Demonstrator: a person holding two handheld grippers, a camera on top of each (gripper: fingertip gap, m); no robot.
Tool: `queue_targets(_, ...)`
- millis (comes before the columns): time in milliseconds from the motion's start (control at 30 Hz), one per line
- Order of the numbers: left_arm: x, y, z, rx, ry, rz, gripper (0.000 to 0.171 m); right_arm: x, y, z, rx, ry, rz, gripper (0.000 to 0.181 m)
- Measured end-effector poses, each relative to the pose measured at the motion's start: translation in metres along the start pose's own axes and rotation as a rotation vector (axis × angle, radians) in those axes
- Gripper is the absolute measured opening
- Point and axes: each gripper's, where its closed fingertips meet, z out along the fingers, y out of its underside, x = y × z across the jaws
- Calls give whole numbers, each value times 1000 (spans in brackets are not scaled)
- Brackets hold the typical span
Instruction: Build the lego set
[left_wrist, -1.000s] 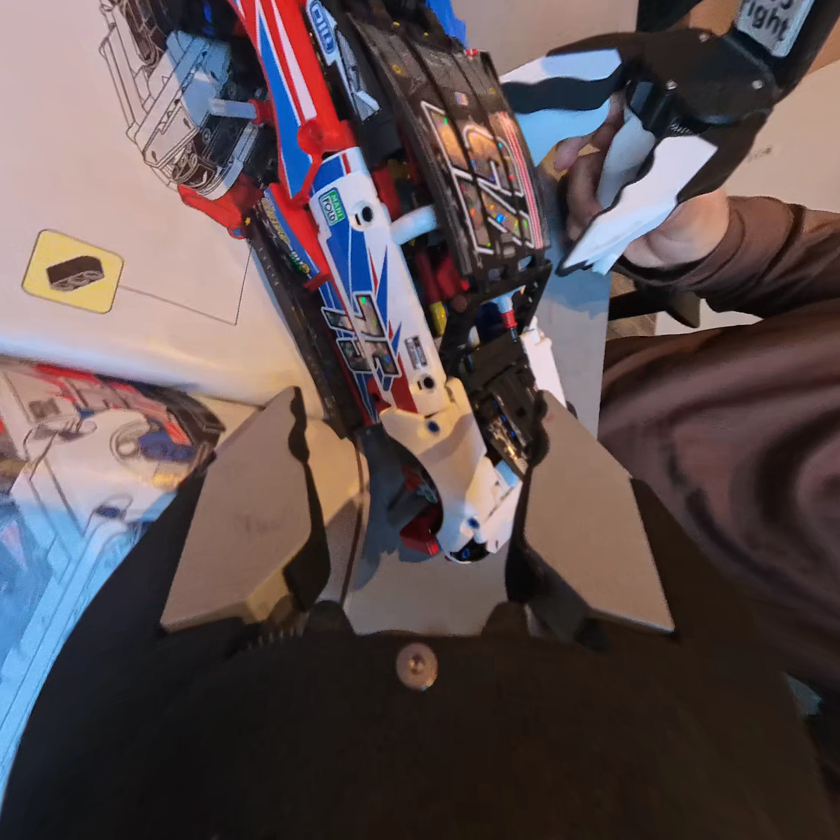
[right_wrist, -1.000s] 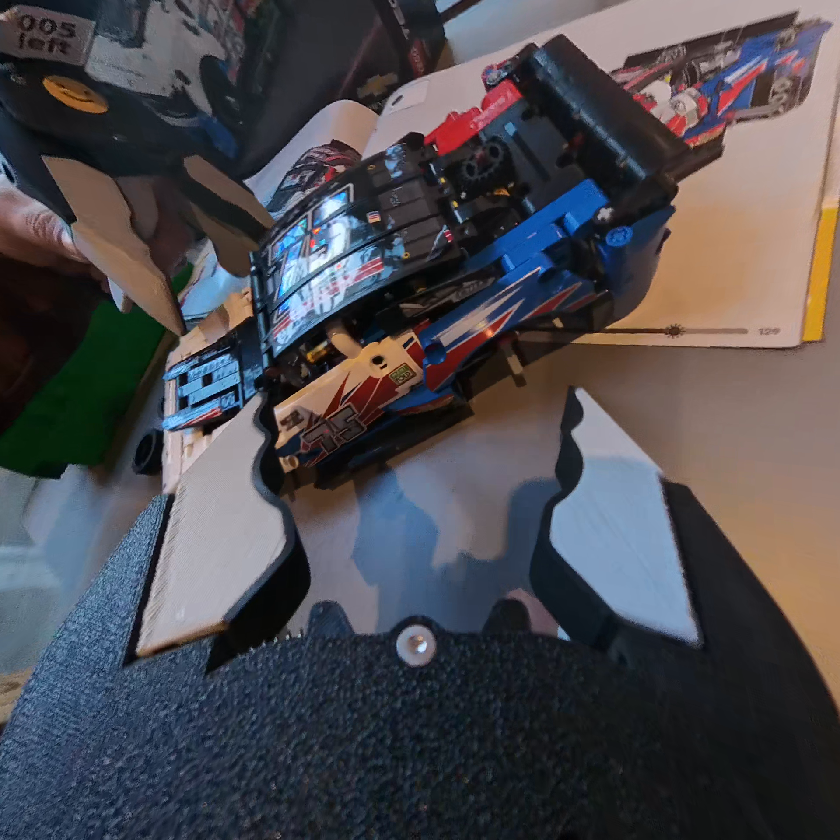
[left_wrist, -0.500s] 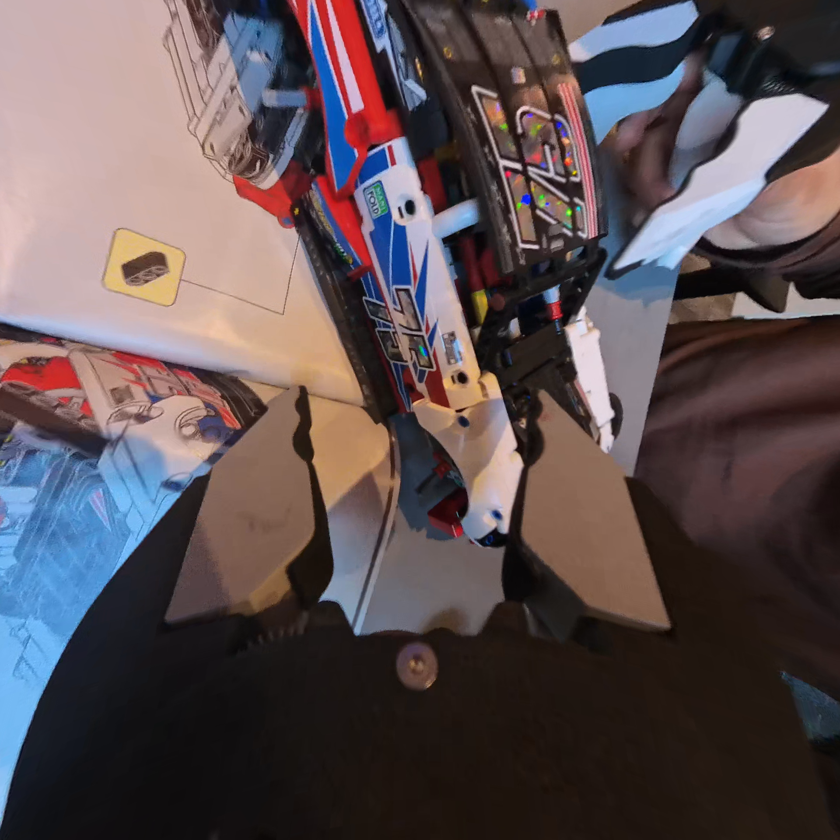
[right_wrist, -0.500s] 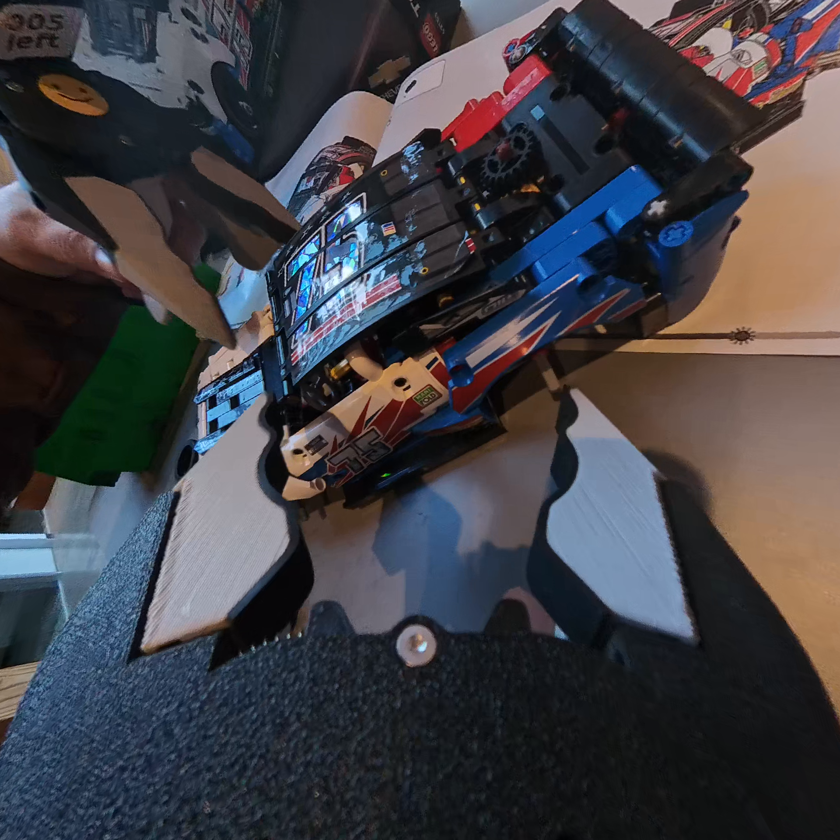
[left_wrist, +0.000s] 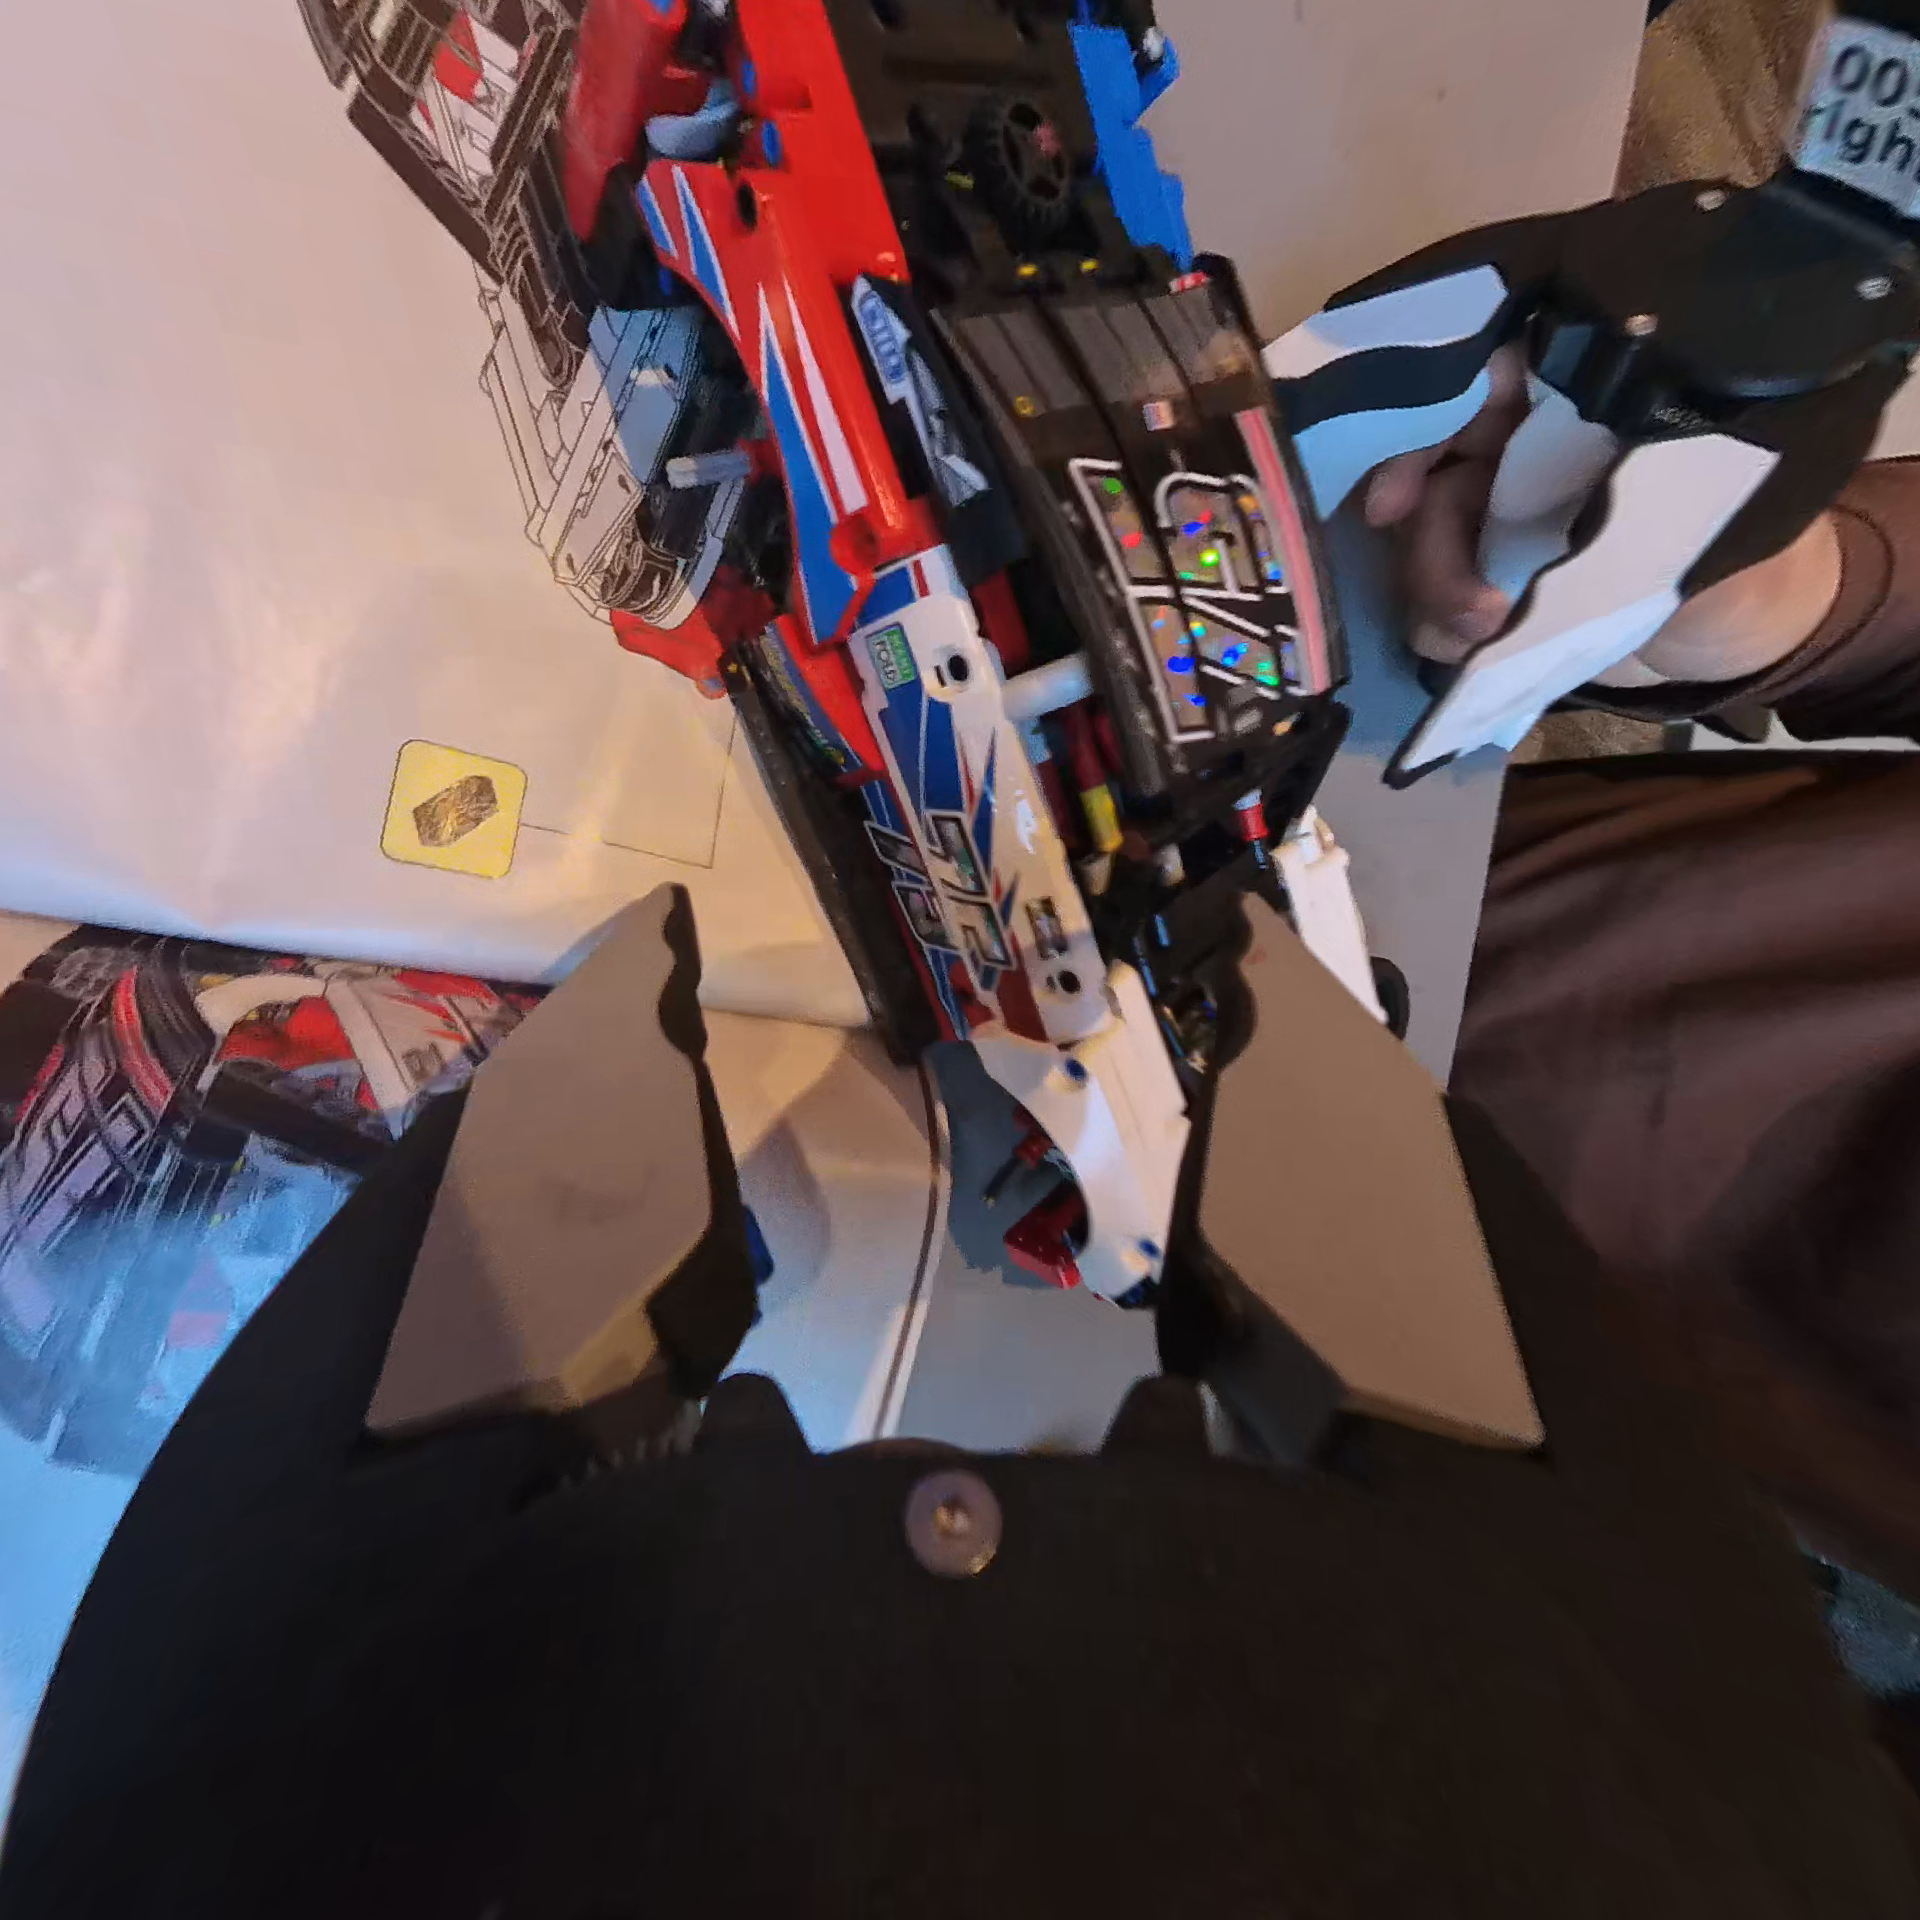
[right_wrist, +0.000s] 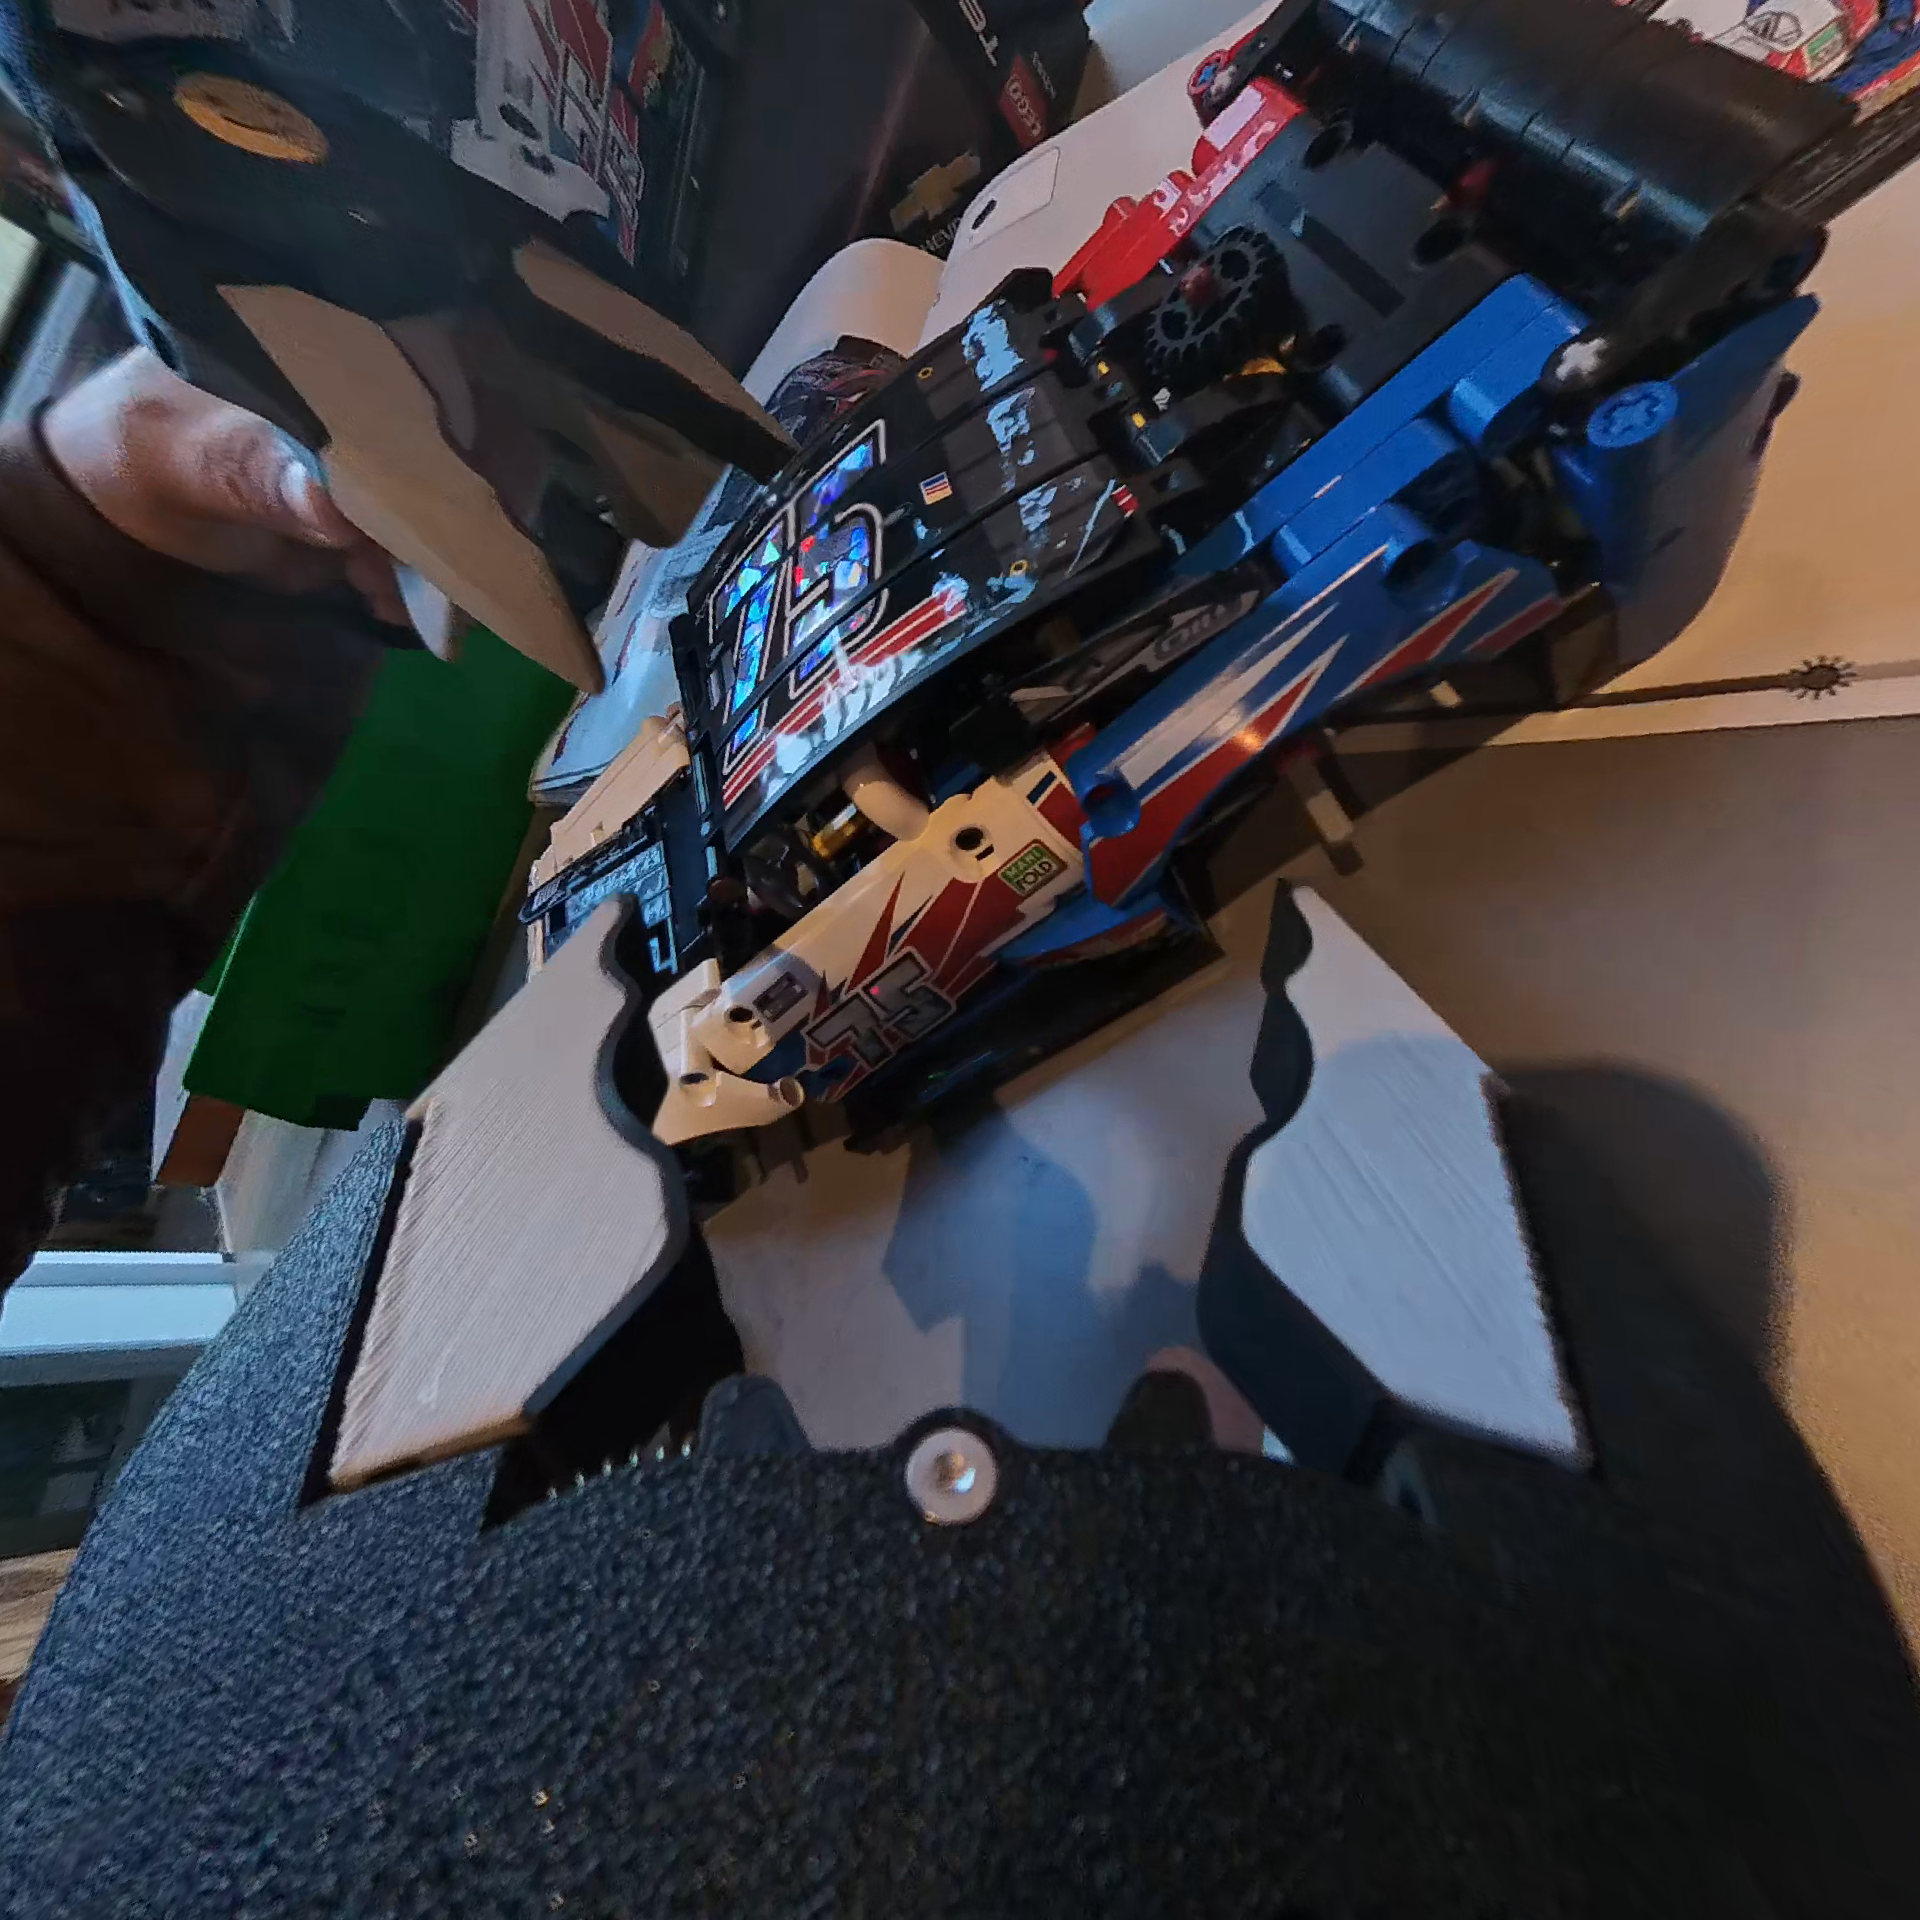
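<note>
The lego race car (left_wrist: 935, 644) is red, white and blue with a black roof and lies partly on the open instruction booklet (left_wrist: 260, 520). My left gripper (left_wrist: 956, 914) is open. The car's white nose (left_wrist: 1101, 1143) sits between its fingers, close to the right finger (left_wrist: 1340, 1174) and apart from the other. My right gripper (right_wrist: 951, 914) is open and empty, and the car (right_wrist: 1039, 727) has its front corner by the left finger (right_wrist: 520, 1195). The right gripper (left_wrist: 1361, 561) also shows beside the roof. The left gripper (right_wrist: 686, 566) hovers over the roof's front edge.
A person's hand (left_wrist: 1455, 540) and brown sleeve (left_wrist: 1683, 1039) are at the right. A dark lego box (right_wrist: 935, 104) stands behind the car. A green object (right_wrist: 384, 883) lies at the left beyond the table edge. Bare grey table (right_wrist: 1662, 935) lies right of the car.
The right gripper has moved closer to the car's side. The left gripper has come nearer the roof's front edge. Both stay open.
</note>
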Motion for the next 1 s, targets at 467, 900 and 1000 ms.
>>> queue_targets(467, 14, -6, 29, 43, 185, -108, 99, -8, -17, 14, 67, -131, 241, 105)
queue_targets(900, 20, -4, 31, 39, 99, -101, 94, -3, -18, 19, 34, -34, 177, 94)
queue_targets(1000, 20, -7, 26, 61, 84, -120, 96, -7, -25, 20, 17, -17, 136, 93)
